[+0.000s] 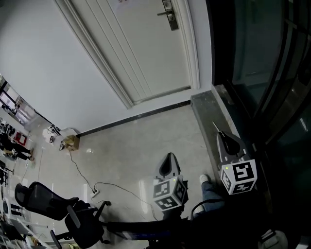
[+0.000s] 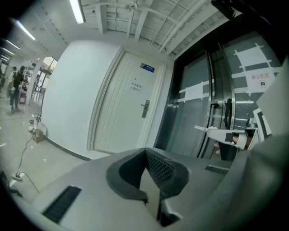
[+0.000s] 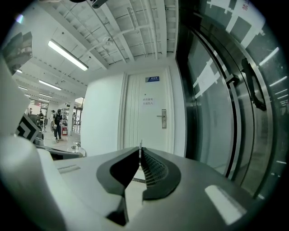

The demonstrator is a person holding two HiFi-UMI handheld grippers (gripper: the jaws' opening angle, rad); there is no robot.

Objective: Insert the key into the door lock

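Note:
The white door (image 1: 141,53) stands ahead, with its metal lock plate and handle (image 1: 169,14) at the top of the head view. A thin metal key (image 1: 215,127) sticks out forward from my right gripper (image 1: 222,135), which is shut on it and points toward the door from well short of it. In the right gripper view the key blade (image 3: 141,144) shows at the jaw tips, below the distant lock (image 3: 163,118). Lower and to the left, my left gripper (image 1: 169,156) is shut and holds nothing. In the left gripper view, the lock (image 2: 145,108) is far off and the right gripper (image 2: 226,134) is seen at the right.
Dark glass doors (image 1: 262,73) and a stone sill (image 1: 214,112) run along the right. A black office chair (image 1: 53,206), a floor cable (image 1: 82,175) and a small cardboard box (image 1: 71,142) are at the left. A shoe (image 1: 204,180) shows between the grippers. People stand far off (image 3: 58,124).

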